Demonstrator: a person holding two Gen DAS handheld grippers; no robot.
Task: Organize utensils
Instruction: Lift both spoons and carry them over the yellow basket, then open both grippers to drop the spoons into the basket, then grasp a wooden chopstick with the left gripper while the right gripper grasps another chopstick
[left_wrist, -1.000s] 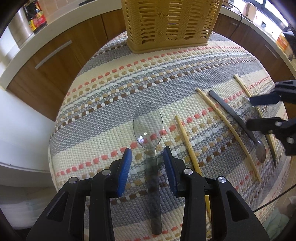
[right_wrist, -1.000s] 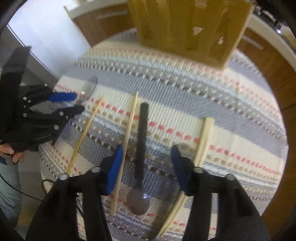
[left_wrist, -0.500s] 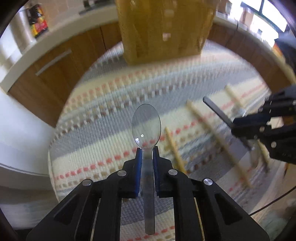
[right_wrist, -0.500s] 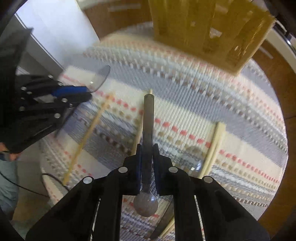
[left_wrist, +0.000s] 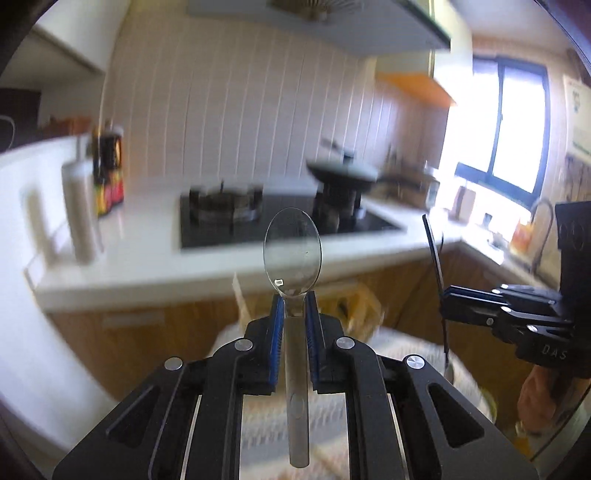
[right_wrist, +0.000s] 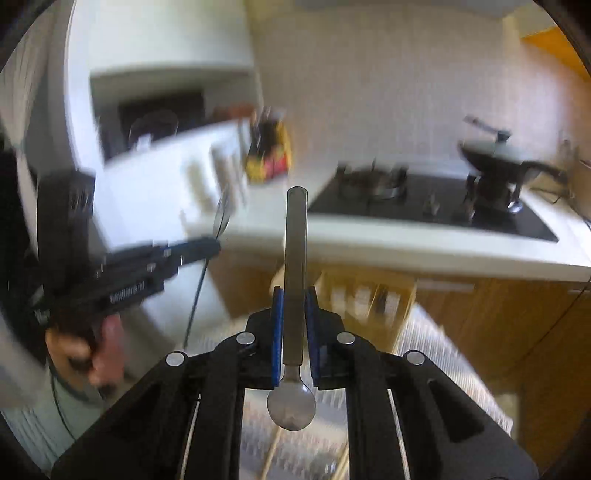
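Observation:
My left gripper (left_wrist: 293, 301) is shut on a clear plastic spoon (left_wrist: 292, 254), gripping its neck with the bowl pointing up and forward. My right gripper (right_wrist: 293, 299) is shut on a metal spoon (right_wrist: 293, 280) with a dark handle; the handle points forward and the bowl (right_wrist: 291, 408) hangs back toward the camera. Both are lifted high above the striped woven mat (right_wrist: 436, 354). The yellow slatted utensil basket (right_wrist: 365, 291) is blurred just beyond the right fingertips. Each gripper shows in the other's view, the right one (left_wrist: 447, 302) and the left one (right_wrist: 212, 245).
A white kitchen counter (left_wrist: 155, 266) with a black gas hob (left_wrist: 280, 225), a pan (right_wrist: 495, 155) and a sauce bottle (left_wrist: 109, 173) lies behind. Wooden cabinets (right_wrist: 524, 325) stand below it. Chopsticks (right_wrist: 273, 454) lie on the mat below.
Both grippers closed on their spoons, then lifted them off the mat and tilted upward, so the views now show the counter and wall instead of the mat.

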